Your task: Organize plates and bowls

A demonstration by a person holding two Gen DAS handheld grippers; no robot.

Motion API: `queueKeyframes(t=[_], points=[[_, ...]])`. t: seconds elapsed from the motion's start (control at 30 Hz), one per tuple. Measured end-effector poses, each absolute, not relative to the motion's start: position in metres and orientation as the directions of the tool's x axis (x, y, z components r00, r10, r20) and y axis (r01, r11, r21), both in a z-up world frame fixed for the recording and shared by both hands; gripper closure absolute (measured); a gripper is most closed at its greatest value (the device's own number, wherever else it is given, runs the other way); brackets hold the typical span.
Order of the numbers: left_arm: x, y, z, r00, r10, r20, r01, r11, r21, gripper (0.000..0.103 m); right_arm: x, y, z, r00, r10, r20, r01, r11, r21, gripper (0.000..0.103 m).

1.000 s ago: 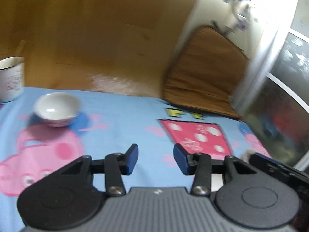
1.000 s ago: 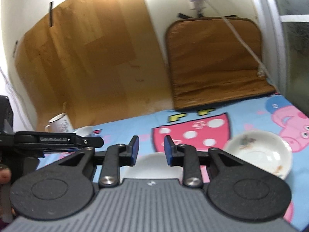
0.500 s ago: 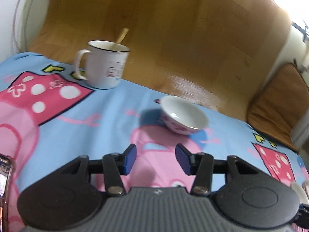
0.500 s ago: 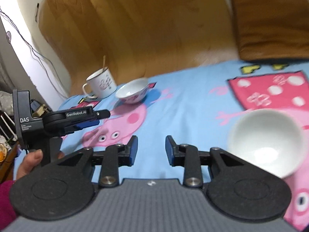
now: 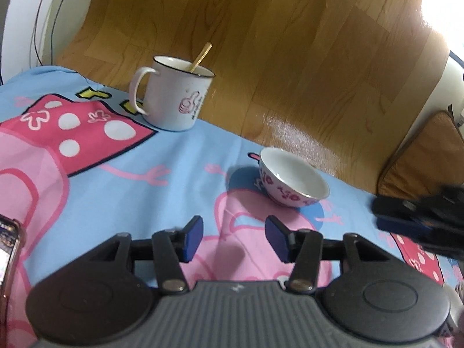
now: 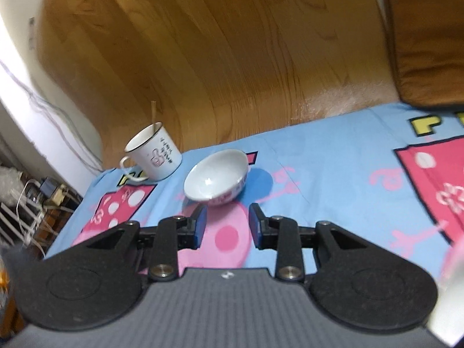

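Observation:
A small white bowl with pink flowers on its outside (image 5: 293, 177) (image 6: 217, 177) stands empty on the blue cartoon tablecloth (image 5: 179, 156). My left gripper (image 5: 235, 237) hovers just short of it and a little to its left, its jaws opening with nothing between them. My right gripper (image 6: 227, 226) points straight at the same bowl from close by, open and empty; it also shows as a dark blur (image 5: 420, 214) at the right of the left wrist view. A plain white bowl (image 6: 452, 275) is a blur at the right edge.
A white mug (image 5: 174, 98) (image 6: 153, 156) with a wooden stick in it stands at the cloth's far edge, left of the bowl. A phone (image 5: 8, 246) lies at the left edge. Beyond the table are wooden floor and a brown cushion (image 5: 426, 156).
Both views swung left, bringing the mug and flowered bowl to the centre. The right gripper closed in on that bowl; the plain white bowl slid to the right edge. The left jaws spread wider.

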State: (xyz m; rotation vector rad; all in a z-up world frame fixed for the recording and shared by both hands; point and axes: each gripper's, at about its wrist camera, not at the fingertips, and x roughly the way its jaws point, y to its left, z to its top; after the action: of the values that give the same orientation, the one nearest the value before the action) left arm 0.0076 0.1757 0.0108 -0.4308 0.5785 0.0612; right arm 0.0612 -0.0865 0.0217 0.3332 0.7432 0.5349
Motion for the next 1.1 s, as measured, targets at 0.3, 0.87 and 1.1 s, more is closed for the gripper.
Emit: queueKeyframes(t=[0.3,0.87,1.1], points=[[0.006,0.183,0.017,0.853,-0.02,-0.521,-0.205,0.906,-0.371,0.055,0.121,-0.046,0.006,0.57,0.531,-0.628,-0.28,0.843,0.459,0.06],[0.004,0.186,0.019,0.864,-0.031,-0.503,-0.192,0.903,-0.386,0.052,0.059,-0.085,0.01,0.452,0.574,-0.682,-0.373,0.817,0.44,0.093],[0.003,0.175,0.02,0.867,-0.134,-0.48,-0.083,0.91,-0.405,0.052,-0.007,-0.116,0.012,0.413,0.582,-0.7,-0.433,0.802,0.412,0.092]])
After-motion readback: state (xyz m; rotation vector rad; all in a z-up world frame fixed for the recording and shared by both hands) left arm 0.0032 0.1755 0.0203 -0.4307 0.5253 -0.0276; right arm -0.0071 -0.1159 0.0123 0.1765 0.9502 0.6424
